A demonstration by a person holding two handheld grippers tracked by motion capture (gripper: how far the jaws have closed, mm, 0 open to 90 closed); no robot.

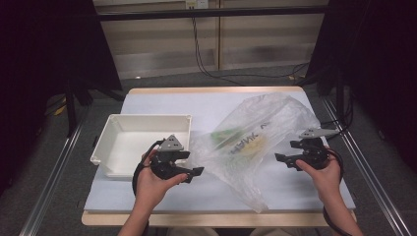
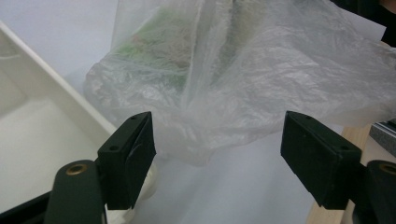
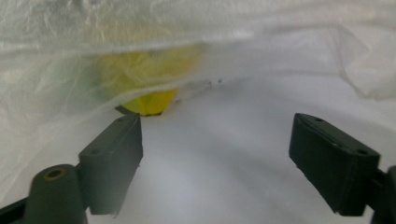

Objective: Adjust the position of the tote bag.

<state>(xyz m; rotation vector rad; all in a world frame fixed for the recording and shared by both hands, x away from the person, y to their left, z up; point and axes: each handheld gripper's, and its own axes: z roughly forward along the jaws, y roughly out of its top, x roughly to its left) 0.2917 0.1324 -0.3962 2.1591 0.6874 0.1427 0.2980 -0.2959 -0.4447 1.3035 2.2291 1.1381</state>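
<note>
The plastic bag (image 1: 255, 142) lies between both hand-held grippers — left (image 1: 196, 172), right (image 1: 281, 160) (jaws wide apart, holding nothing).

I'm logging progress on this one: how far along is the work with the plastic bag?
Nothing looks done yet: the white tray is empty, and the green and yellow packets sit inside the plastic bag. In hand: the left gripper and right gripper flank the bag, jaws open, gripping nothing. Left, probably: grasp the bag and move its contents to the tray.
</note>
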